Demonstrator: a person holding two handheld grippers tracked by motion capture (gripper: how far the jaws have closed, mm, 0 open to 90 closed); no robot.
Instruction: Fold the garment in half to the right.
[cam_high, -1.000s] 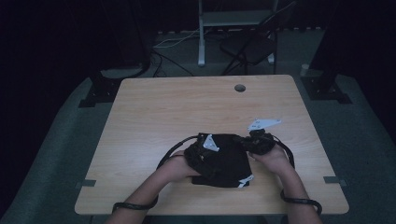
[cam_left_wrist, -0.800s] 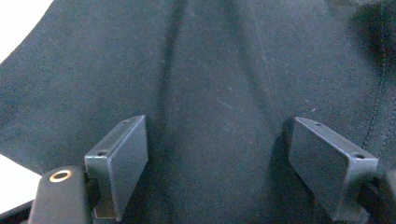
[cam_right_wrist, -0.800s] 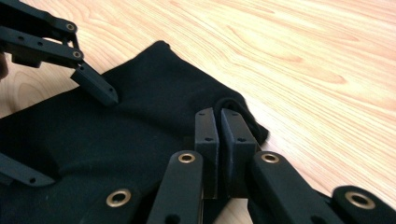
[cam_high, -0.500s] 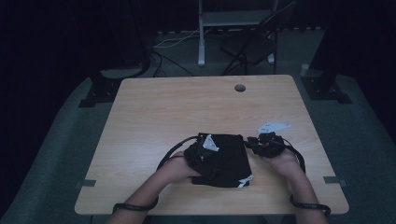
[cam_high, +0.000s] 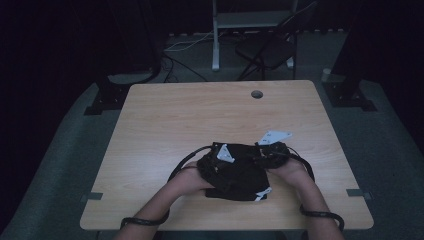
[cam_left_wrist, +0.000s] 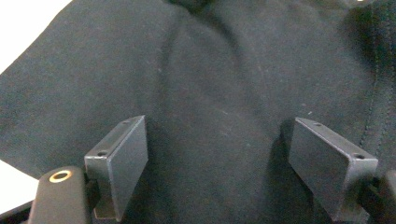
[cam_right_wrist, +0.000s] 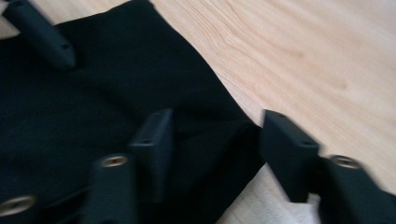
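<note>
A black folded cloth (cam_high: 240, 181) lies near the table's front edge, between the person's hands. My left gripper (cam_high: 227, 166) rests over the cloth's left part. In the left gripper view the cloth (cam_left_wrist: 224, 70) spreads under my open left gripper (cam_left_wrist: 233, 172), with nothing pinched between the jaws. My right gripper (cam_high: 259, 156) is at the cloth's right edge. In the right gripper view it (cam_right_wrist: 217, 149) stands open, one jaw over the cloth (cam_right_wrist: 93, 102) and the other beyond its edge over bare wood. A jaw of the left gripper (cam_right_wrist: 42, 32) shows at the top left.
The wooden table (cam_high: 200, 115) has a round cable hole (cam_high: 257, 94) near its far edge. A small white tag (cam_high: 263, 192) sticks out at the cloth's front right corner. A chair (cam_high: 270, 50) and cables stand on the dark floor behind the table.
My right gripper drifted a little to the right, then came back left onto the cloth's right edge. The left gripper and the cloth have stayed where they were.
</note>
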